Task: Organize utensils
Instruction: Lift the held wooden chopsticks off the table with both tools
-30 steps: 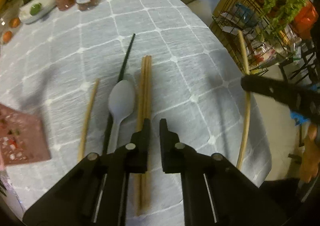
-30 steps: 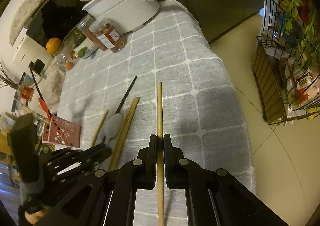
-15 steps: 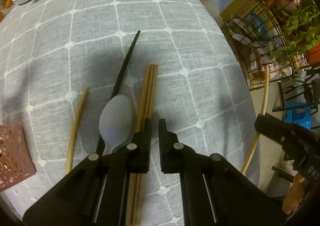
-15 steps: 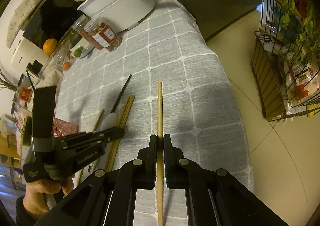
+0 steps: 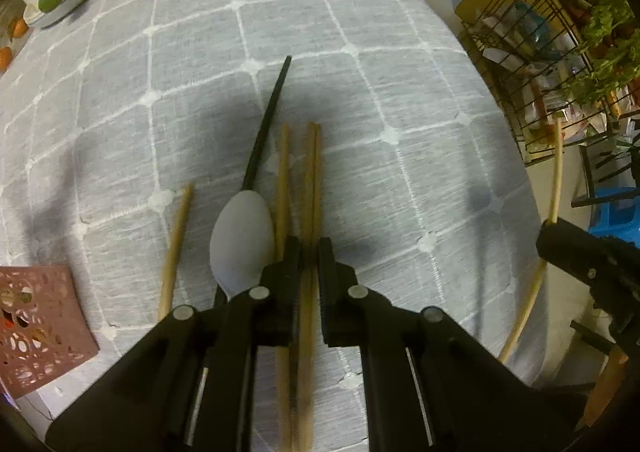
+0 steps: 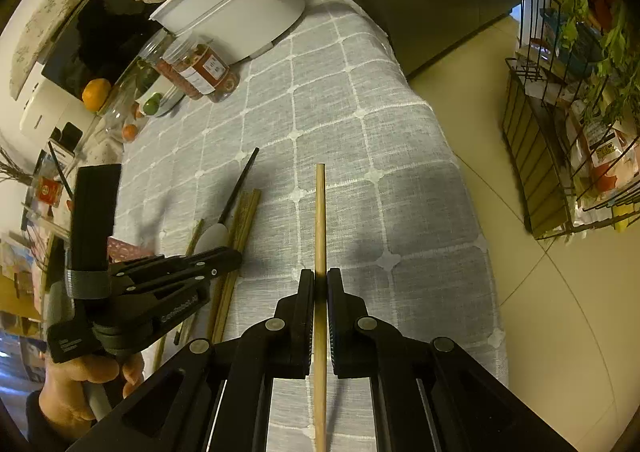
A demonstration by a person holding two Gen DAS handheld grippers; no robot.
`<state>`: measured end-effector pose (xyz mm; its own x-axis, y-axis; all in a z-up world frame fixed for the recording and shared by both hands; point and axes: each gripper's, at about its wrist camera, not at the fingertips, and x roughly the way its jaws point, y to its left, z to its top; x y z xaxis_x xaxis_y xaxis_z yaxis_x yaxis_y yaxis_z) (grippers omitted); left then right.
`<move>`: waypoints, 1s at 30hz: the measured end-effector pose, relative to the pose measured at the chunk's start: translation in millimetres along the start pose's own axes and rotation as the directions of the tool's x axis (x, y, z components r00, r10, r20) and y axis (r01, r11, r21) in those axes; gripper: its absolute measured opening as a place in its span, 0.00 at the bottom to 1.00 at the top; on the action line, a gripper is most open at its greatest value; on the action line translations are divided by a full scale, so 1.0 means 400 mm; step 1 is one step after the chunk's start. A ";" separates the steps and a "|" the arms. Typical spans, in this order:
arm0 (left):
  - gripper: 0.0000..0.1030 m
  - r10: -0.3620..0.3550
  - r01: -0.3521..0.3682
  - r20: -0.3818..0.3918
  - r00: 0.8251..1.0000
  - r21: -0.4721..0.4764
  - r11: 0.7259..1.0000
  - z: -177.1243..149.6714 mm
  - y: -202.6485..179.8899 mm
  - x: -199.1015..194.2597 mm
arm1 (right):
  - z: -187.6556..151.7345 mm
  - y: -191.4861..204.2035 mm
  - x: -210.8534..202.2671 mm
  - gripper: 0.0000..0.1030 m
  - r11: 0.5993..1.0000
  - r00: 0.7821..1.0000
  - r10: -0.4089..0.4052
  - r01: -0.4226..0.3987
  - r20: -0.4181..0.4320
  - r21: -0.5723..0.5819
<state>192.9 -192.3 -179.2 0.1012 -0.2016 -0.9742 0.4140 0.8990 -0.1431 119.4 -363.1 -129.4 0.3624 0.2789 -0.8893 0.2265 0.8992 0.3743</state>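
Chopsticks (image 5: 311,188) are being pinched as a pair by the left gripper (image 5: 309,252) (low over the grey tablecloth (image 5: 400,100), beside a white spoon (image 5: 242,240)), while a single wooden chopstick (image 6: 320,220) is being clamped by the right gripper (image 6: 320,284).

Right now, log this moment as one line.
left gripper: shut on chopstick pair | right gripper: shut on single chopstick | spoon: on tablecloth
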 end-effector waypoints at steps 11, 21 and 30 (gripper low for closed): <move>0.10 0.059 -0.059 -0.004 0.998 0.023 0.998 0.042 -0.023 0.015 | 0.001 0.010 0.006 0.06 1.000 1.000 -0.003 0.003 -0.004 -0.005; 0.09 0.068 -0.072 0.093 0.993 0.047 0.996 -0.013 -0.041 -0.035 | -0.016 0.045 -0.022 0.06 0.999 1.000 0.010 -0.009 0.025 -0.051; 0.09 -0.023 -0.003 0.248 0.968 0.107 0.994 -0.129 0.003 -0.188 | -0.045 0.127 -0.120 0.06 0.989 0.991 0.041 -0.022 0.128 -0.148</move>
<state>139.0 -155.9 -115.4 0.3126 -0.3127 -0.8969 0.5077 0.8531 -0.1205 97.1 -324.7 -72.6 0.4840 0.2702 -0.8323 0.0825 0.9328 0.3508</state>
